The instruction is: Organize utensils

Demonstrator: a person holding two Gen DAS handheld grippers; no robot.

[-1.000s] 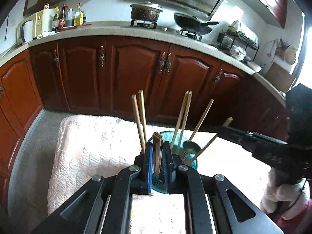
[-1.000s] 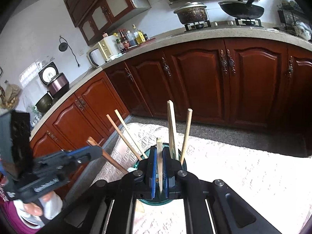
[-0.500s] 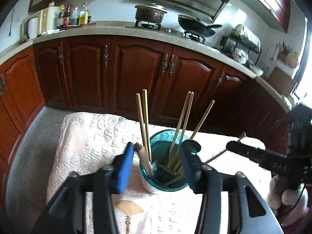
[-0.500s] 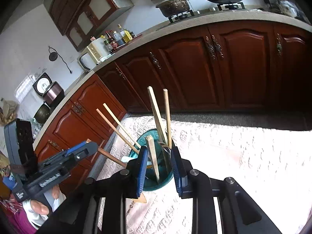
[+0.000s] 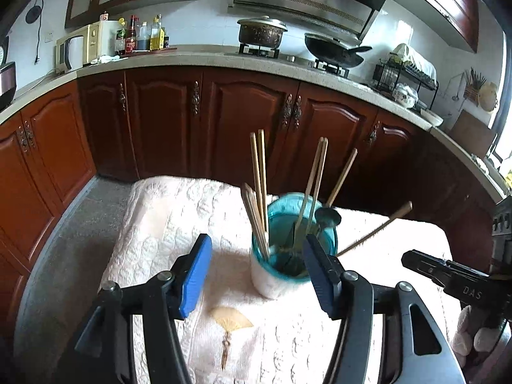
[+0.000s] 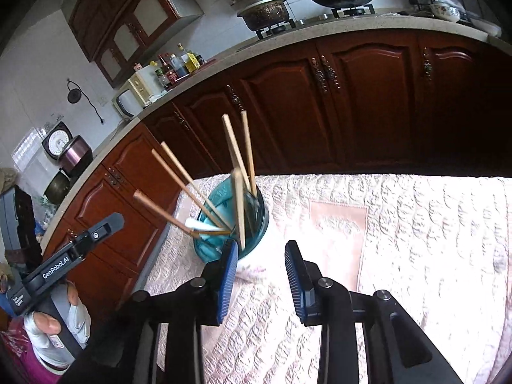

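A teal glass cup (image 5: 268, 275) (image 6: 208, 249) stands on the quilted cloth and holds several wooden chopsticks (image 5: 259, 176) (image 6: 236, 150), a dark spoon (image 5: 326, 216) and a wooden-handled utensil (image 5: 377, 227) that leans out sideways. My left gripper (image 5: 256, 272) sits just short of the cup. Its jaws are opening and its blue pads touch nothing. My right gripper (image 6: 260, 268) is beside the cup's near right side, its jaws also opening with nothing between them. Each gripper shows in the other's view: the right gripper (image 5: 416, 260) at the right edge, the left gripper (image 6: 96, 233) at the left.
A pale quilted cloth (image 5: 179, 211) (image 6: 400, 224) covers the table, with a fan motif (image 5: 230, 320) sewn near me. Dark red cabinets (image 5: 249, 121) and a counter with a stove run behind. Grey floor (image 5: 64, 256) lies left of the table. A person's gloved hand (image 6: 48, 326) holds the left gripper.
Both grippers were shut on wooden sticks over the cup. Both have opened, the sticks now stand in the cup, and both grippers have drawn back from it.
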